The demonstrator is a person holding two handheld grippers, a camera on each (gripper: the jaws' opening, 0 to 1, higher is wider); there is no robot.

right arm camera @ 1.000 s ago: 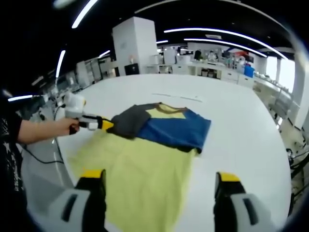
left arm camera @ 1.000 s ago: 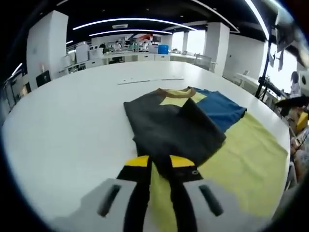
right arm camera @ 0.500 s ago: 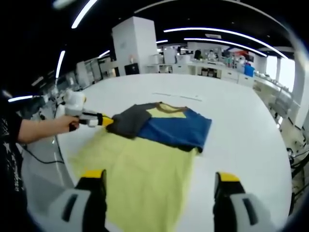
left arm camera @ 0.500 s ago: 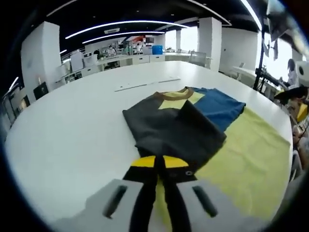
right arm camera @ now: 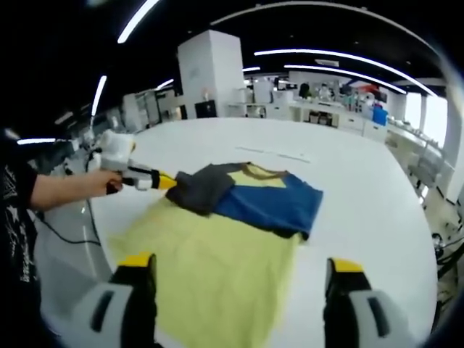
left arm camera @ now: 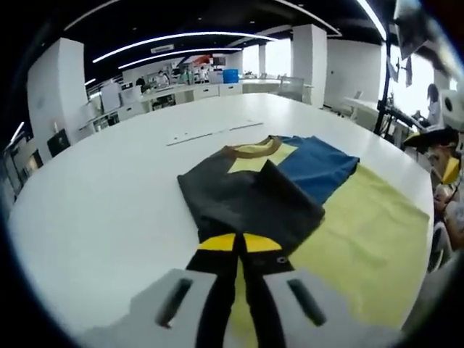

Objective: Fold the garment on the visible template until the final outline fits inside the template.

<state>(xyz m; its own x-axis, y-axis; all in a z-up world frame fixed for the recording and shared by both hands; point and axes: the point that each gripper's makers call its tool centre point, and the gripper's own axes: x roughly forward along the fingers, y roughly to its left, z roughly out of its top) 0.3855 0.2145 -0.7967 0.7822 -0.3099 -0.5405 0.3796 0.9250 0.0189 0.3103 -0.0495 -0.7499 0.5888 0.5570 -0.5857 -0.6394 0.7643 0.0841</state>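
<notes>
The garment lies flat on the white table [left arm camera: 94,196]. It has a yellow body [left arm camera: 362,239], a blue part [left arm camera: 315,163] and a dark grey part [left arm camera: 239,199] folded over the middle below the collar [left arm camera: 254,148]. My left gripper [left arm camera: 239,243] is shut on the near edge of the grey part. In the right gripper view a hand [right arm camera: 80,190] holds that left gripper [right arm camera: 156,180] at the grey part's [right arm camera: 203,190] left corner. My right gripper [right arm camera: 239,270] stands open above the yellow body's [right arm camera: 217,261] near end, with nothing between its fingers, and the blue part [right arm camera: 279,206] lies beyond.
A thin pale strip [left arm camera: 214,132] lies on the table beyond the collar, also seen as the strip [right arm camera: 279,154]. The table's edge runs close on the left, where a cable [right arm camera: 58,232] hangs. Desks and pillars stand far behind. A person sits at the table's right edge [left arm camera: 446,174].
The left gripper has edged a little toward the garment's middle with the grey edge in it. The right gripper stays open and its view has shifted slightly.
</notes>
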